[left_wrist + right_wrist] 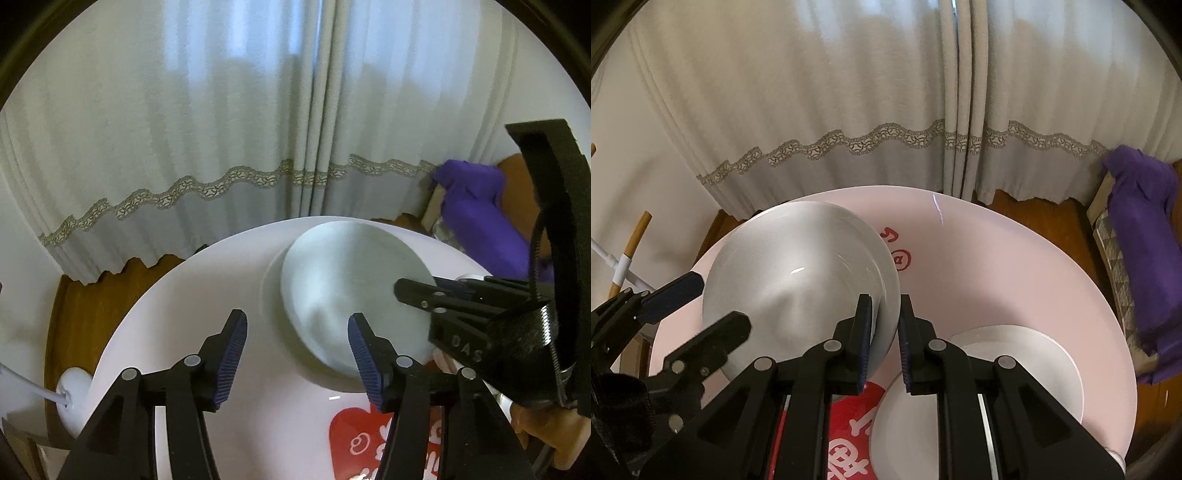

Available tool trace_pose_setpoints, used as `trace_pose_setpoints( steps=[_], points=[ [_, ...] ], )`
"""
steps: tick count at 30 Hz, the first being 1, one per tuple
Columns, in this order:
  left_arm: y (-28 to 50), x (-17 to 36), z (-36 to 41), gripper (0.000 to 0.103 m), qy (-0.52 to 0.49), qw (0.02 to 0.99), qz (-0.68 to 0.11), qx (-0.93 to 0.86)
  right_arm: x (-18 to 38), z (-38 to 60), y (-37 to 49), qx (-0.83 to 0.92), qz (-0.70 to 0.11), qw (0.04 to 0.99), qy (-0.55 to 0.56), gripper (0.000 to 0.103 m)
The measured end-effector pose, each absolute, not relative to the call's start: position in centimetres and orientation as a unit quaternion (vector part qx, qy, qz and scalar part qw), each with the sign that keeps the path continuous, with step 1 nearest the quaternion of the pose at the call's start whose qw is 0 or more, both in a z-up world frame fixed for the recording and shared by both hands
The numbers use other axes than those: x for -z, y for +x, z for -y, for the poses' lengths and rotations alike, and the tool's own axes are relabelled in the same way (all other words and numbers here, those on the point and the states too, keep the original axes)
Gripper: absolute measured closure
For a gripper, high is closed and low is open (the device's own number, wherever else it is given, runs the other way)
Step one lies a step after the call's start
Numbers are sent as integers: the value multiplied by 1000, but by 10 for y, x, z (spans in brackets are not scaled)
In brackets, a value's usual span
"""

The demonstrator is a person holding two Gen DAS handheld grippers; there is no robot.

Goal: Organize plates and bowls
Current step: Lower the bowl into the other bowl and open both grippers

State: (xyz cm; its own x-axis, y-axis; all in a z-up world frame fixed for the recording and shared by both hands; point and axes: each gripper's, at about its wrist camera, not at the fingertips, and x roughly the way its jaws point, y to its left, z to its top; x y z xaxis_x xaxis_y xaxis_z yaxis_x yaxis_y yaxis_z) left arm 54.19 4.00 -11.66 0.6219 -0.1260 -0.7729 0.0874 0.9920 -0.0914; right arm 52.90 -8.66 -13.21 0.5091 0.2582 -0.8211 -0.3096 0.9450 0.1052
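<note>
Here the right gripper [885, 339] is clamped on the rim of a tilted bowl [798, 280] over the pink plate [997, 266]. Only the right view shows a second white dish [1027, 354], half hidden behind the fingers. The left gripper [297, 354] hangs open beside the bowl.

Glossy ceramic, matt plastic
Gleaming smooth on white bowl [801, 280] and pink plate [997, 266]; showing ribbed rubbery blue pads [364, 362].

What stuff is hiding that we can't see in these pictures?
- Red writing on the pink table: right wrist view, covered by the right gripper and cut off at the bottom edge.
- White plate: near part behind that gripper's fingers.
- Bowl: left wrist view, blurred, its right rim behind the other gripper.
- Left gripper: open.
</note>
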Motion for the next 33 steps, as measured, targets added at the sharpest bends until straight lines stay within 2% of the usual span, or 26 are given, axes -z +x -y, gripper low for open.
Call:
trace_pose_setpoints(
  steps=[7,16,19,22,29,33],
  points=[
    [539,112,-44,49,-36,897,-437,51,128,87,527,-162,-468,869,-19,82],
    [521,95,-41,49,-40,896,-441,42,112,99,510,-171,-458,872,4,81],
    [504,81,-38,49,-42,897,-438,48,96,105,492,-172,-453,875,6,75],
    [476,62,-32,42,-32,903,-424,57,78,114,466,-167,-444,880,2,68],
    [398,27,-7,30,2,916,-394,81,46,144,406,-162,-443,882,7,65],
    [353,18,11,27,23,919,-382,95,31,162,366,-151,-442,884,1,60]
  ],
)
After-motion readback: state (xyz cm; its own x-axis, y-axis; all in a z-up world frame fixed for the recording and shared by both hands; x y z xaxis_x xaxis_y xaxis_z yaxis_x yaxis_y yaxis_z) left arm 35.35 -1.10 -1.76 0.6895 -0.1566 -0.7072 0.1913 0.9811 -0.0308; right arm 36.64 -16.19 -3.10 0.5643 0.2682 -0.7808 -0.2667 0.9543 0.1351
